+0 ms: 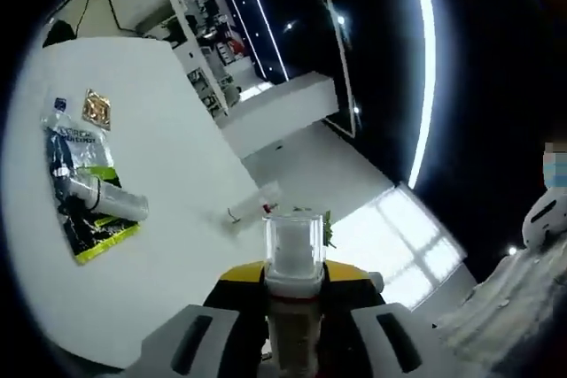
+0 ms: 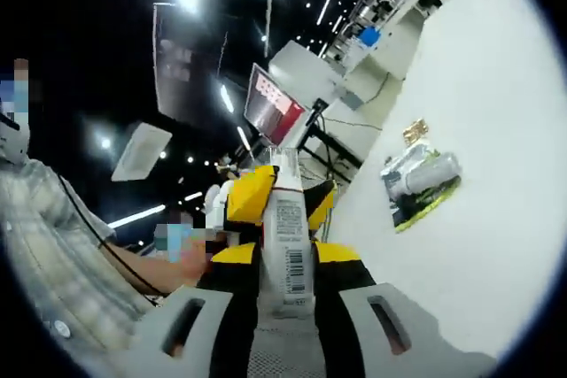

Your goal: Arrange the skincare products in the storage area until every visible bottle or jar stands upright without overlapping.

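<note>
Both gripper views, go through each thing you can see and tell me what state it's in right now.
Left gripper: shut on clear-capped bottle.
Right gripper: shut on barcode tube.
White tube: lying on its side across the flat packet.
Gold sachet: flat on the white table.

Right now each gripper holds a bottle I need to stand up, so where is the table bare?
The white table is bare between the flat green-edged packet and the small tube near the edge, and also beyond the packet, past the bronze sachet. It is crowded at the packet, where a white bottle lies across it.
</note>
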Demonstrator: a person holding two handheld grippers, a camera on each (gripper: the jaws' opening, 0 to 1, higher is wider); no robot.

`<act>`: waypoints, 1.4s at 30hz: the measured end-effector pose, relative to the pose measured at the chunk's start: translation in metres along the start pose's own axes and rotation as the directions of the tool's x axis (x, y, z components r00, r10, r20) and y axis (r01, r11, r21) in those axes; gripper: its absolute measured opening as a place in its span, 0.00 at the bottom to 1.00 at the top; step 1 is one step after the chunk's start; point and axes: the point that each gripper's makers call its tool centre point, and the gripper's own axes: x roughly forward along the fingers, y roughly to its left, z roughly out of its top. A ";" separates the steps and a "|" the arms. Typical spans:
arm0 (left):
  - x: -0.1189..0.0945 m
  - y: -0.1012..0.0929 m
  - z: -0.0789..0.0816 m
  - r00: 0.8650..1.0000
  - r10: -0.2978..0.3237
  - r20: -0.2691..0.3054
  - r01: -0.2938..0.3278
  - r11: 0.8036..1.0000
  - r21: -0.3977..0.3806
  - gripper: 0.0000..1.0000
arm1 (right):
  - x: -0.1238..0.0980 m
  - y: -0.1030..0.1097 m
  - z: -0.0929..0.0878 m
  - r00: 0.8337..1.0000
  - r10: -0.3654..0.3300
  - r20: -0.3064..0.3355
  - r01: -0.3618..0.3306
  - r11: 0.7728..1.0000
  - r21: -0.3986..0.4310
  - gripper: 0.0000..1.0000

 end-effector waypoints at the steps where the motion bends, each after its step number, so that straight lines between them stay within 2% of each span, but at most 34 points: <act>1: -0.001 0.005 0.001 1.000 0.024 0.001 -0.024 0.999 0.024 0.23 | 0.000 -0.002 -0.002 1.000 -0.021 -0.016 0.021 0.999 -0.042 0.21; 4: -0.004 0.022 0.001 0.994 0.108 0.000 -0.108 0.992 0.062 0.23 | -0.001 -0.010 -0.008 0.992 -0.107 -0.062 0.095 0.981 -0.170 0.21; 7: -0.004 0.023 0.003 0.993 0.114 0.007 -0.114 0.992 0.047 0.23 | 0.000 -0.012 -0.018 0.981 -0.157 -0.116 0.126 0.963 -0.240 0.21; 11: -0.001 0.021 -0.003 0.994 0.110 -0.018 -0.108 0.991 0.075 0.23 | 0.002 -0.015 -0.025 0.975 -0.167 -0.147 0.129 0.963 -0.238 0.22; 13: 0.000 0.020 -0.005 0.994 0.106 -0.025 -0.103 0.991 0.088 0.23 | 0.003 -0.016 -0.027 0.974 -0.154 -0.164 0.118 0.970 -0.212 0.21; 15: -0.001 0.019 -0.003 0.995 0.100 -0.016 -0.098 0.991 0.091 0.23 | 0.001 -0.015 -0.025 0.977 -0.142 -0.160 0.106 0.970 -0.218 0.21; 17: -0.001 0.013 0.001 0.998 0.066 0.010 -0.066 0.995 0.071 0.23 | -0.002 -0.011 -0.019 0.982 -0.130 -0.138 0.096 0.969 -0.228 0.20; 22: 0.002 0.003 0.002 1.000 0.021 0.022 -0.023 0.996 0.082 0.23 | -0.009 -0.007 -0.012 0.990 -0.104 -0.097 0.084 0.978 -0.193 0.19; 23: 0.003 0.000 -0.002 1.000 0.008 0.005 -0.008 0.997 0.082 0.23 | -0.009 -0.006 -0.008 0.992 -0.097 -0.081 0.080 0.978 -0.193 0.19; 25: 0.007 -0.006 -0.016 0.997 -0.023 -0.072 0.029 0.995 0.095 0.24 | -0.009 0.000 0.001 0.997 -0.065 -0.030 0.059 0.984 -0.167 0.19; 26: 0.009 -0.005 -0.025 0.993 -0.007 -0.120 0.022 0.992 0.123 0.24 | -0.010 -0.001 0.004 0.997 -0.068 -0.020 0.064 0.983 -0.174 0.19; 29: 0.011 -0.001 -0.028 0.991 0.050 -0.125 -0.022 0.975 0.219 0.23 | -0.010 -0.005 -0.001 0.996 -0.074 -0.045 0.065 0.981 -0.183 0.20; 32: 0.007 0.001 -0.030 0.987 0.063 -0.146 -0.035 0.982 0.186 0.23 | -0.006 -0.005 -0.006 0.996 -0.073 -0.052 0.065 0.987 -0.146 0.21; 34: 0.008 0.003 -0.031 0.986 0.077 -0.148 -0.040 0.970 0.239 0.23 | -0.008 -0.008 -0.006 0.992 -0.113 -0.052 0.099 0.972 -0.215 0.21; 35: 0.009 0.006 -0.030 0.985 0.101 -0.141 -0.056 0.956 0.288 0.23 | -0.010 -0.009 -0.006 0.990 -0.126 -0.061 0.108 0.966 -0.233 0.22; 37: 0.008 0.011 -0.029 0.981 0.138 -0.139 -0.085 0.939 0.333 0.23 | -0.015 -0.010 -0.005 0.987 -0.151 -0.054 0.134 0.960 -0.247 0.29; 38: 0.007 0.010 -0.029 0.981 0.137 -0.139 -0.085 0.941 0.328 0.23 | -0.019 -0.017 -0.003 0.980 -0.198 -0.036 0.185 0.956 -0.226 0.39; 40: 0.006 0.014 -0.027 0.980 0.150 -0.131 -0.100 0.939 0.328 0.23 | -0.024 -0.008 -0.002 0.985 -0.169 -0.036 0.157 0.963 -0.219 0.49; 42: 0.006 0.016 -0.028 0.978 0.157 -0.139 -0.103 0.937 0.334 0.23 | -0.027 0.007 0.016 0.992 -0.119 0.053 0.127 0.974 -0.189 0.46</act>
